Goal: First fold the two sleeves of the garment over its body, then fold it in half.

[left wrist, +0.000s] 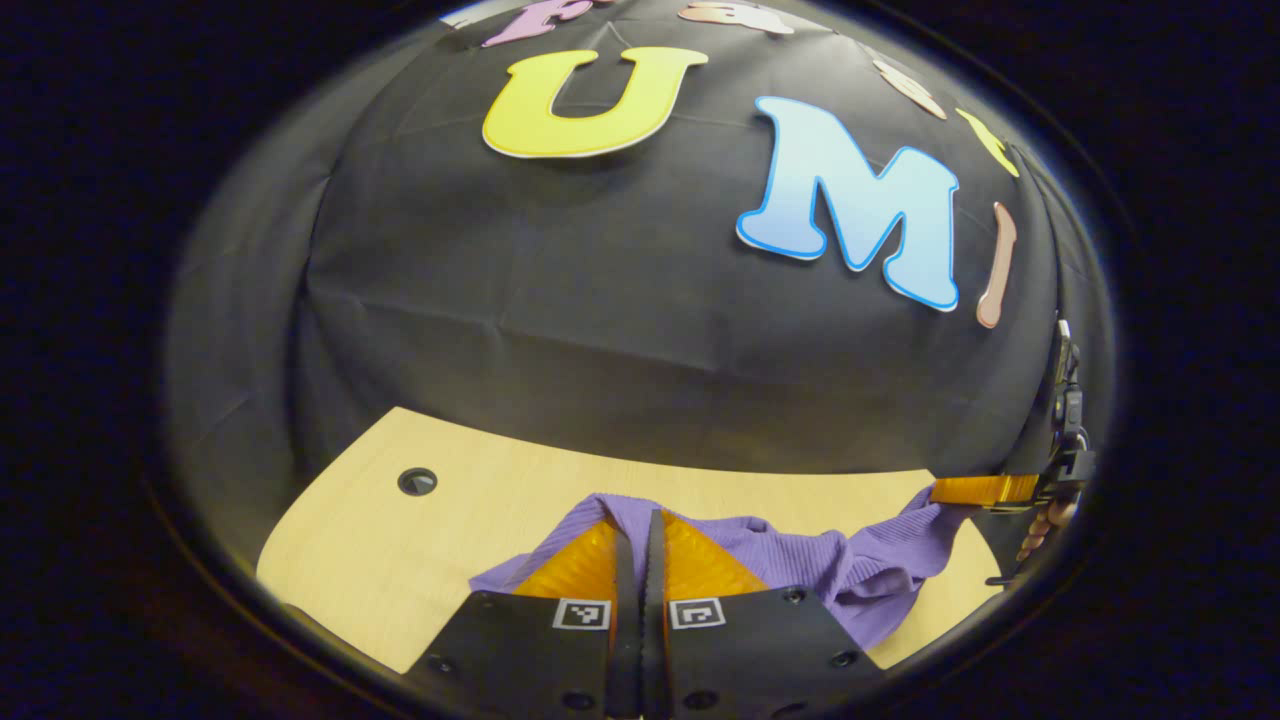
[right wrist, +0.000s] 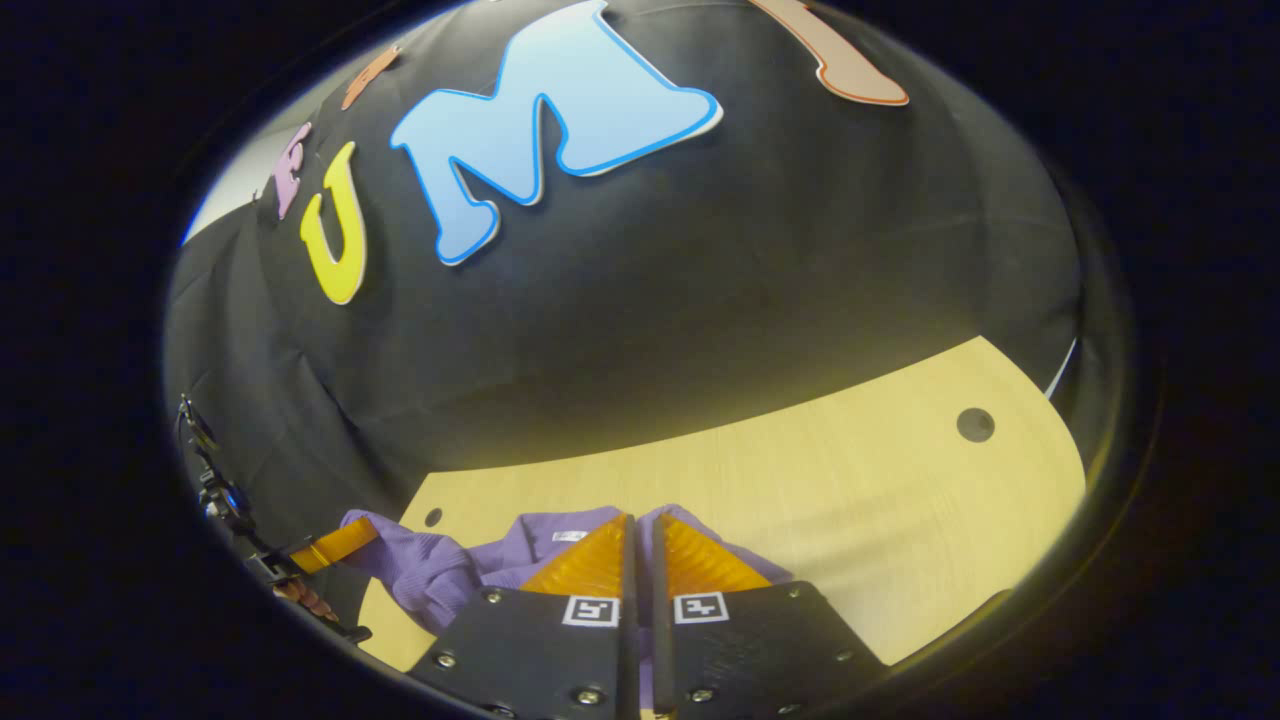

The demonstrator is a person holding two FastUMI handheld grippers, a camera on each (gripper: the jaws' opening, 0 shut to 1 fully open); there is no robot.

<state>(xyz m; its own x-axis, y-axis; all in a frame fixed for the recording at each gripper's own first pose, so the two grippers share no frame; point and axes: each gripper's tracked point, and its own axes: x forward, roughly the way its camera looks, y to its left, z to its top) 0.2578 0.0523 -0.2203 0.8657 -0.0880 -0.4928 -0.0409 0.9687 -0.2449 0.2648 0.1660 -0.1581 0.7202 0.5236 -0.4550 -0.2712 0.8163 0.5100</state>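
A purple ribbed garment point(left wrist: 860, 565) hangs bunched just above the light wooden table point(left wrist: 400, 560). In the left gripper view my left gripper point(left wrist: 641, 518) is shut, with purple cloth pinched at its fingertips. The cloth stretches to the right, where my right gripper point(left wrist: 985, 490) holds its far end, a hand behind it. In the right gripper view my right gripper point(right wrist: 641, 522) is shut on the same garment point(right wrist: 440, 575), cloth showing on both sides of the fingers. My left gripper point(right wrist: 335, 545) grips the garment's other end at the far left.
The table point(right wrist: 850, 500) reaches back to the black cloth wall. It has round cable holes point(left wrist: 417, 481) point(right wrist: 975, 424) near its far corners. Bare wood lies to the left in the left gripper view and to the right in the right gripper view.
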